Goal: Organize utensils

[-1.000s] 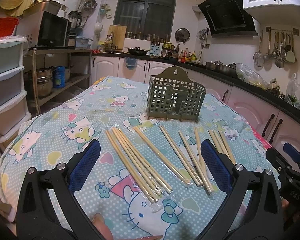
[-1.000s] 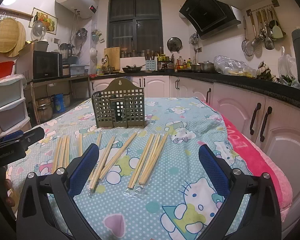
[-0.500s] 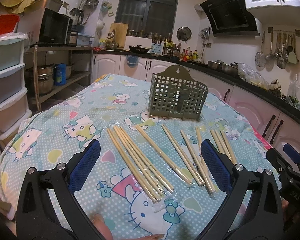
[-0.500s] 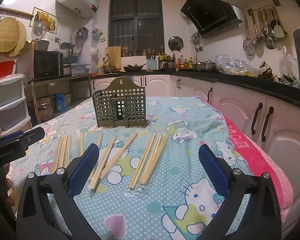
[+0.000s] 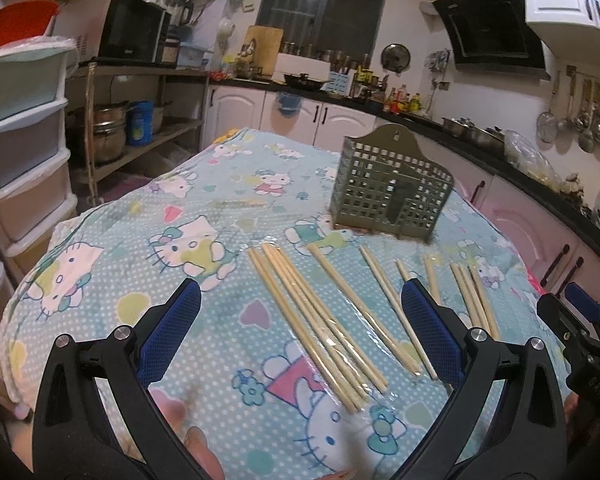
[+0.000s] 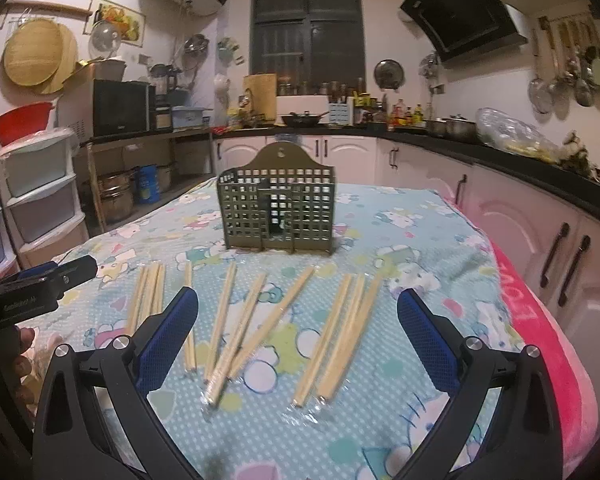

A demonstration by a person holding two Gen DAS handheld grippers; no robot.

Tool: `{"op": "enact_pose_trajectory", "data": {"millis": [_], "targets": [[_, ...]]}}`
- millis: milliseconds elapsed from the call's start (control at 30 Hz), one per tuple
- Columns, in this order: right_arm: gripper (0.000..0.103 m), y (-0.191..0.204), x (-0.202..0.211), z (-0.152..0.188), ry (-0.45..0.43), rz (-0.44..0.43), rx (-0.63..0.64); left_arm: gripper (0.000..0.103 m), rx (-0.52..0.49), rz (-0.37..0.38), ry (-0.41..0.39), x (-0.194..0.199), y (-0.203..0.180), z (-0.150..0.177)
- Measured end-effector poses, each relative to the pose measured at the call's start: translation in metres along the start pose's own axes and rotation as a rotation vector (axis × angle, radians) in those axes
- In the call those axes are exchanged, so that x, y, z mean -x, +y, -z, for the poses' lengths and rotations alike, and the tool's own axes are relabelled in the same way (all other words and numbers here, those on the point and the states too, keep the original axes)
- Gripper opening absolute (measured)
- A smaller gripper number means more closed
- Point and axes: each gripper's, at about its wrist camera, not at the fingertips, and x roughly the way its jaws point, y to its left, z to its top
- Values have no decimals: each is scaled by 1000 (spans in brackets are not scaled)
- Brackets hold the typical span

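Observation:
Several pairs of wooden chopsticks (image 5: 320, 320) (image 6: 240, 320) in clear wrappers lie fanned across a blue cartoon-print tablecloth (image 5: 140, 240) (image 6: 440, 240). Behind them stands an olive-green slotted utensil holder (image 5: 388, 196) (image 6: 278, 210), upright and with nothing seen in it. My left gripper (image 5: 300, 328) hovers open over the leftmost chopsticks, nothing between its blue pads. My right gripper (image 6: 296, 328) hangs open above the middle and right chopsticks, also holding nothing. Each gripper shows at the edge of the other's view.
Stacked plastic drawers (image 5: 20, 140) and a shelf with pots (image 5: 112, 132) stand left of the table. White cabinets under a dark counter (image 6: 540, 160) run along the right and back. A pink cloth edge (image 6: 540, 320) hangs off the table's right side.
The left gripper has shifted a little forward and leftward, so the holder sits farther right in its view. The right gripper has barely moved. Both stay open.

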Motion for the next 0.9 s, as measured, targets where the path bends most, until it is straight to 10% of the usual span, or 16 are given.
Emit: {"op": "enact_pose_trajectory", "data": {"millis": [733,900], "targets": [[83,30,-75,-31,132,-126,79,92,80,16,179,-57,37,-33],[75,29,-93,-37,159,-141,90,68,109,57,261,-77,41,-32]]}}
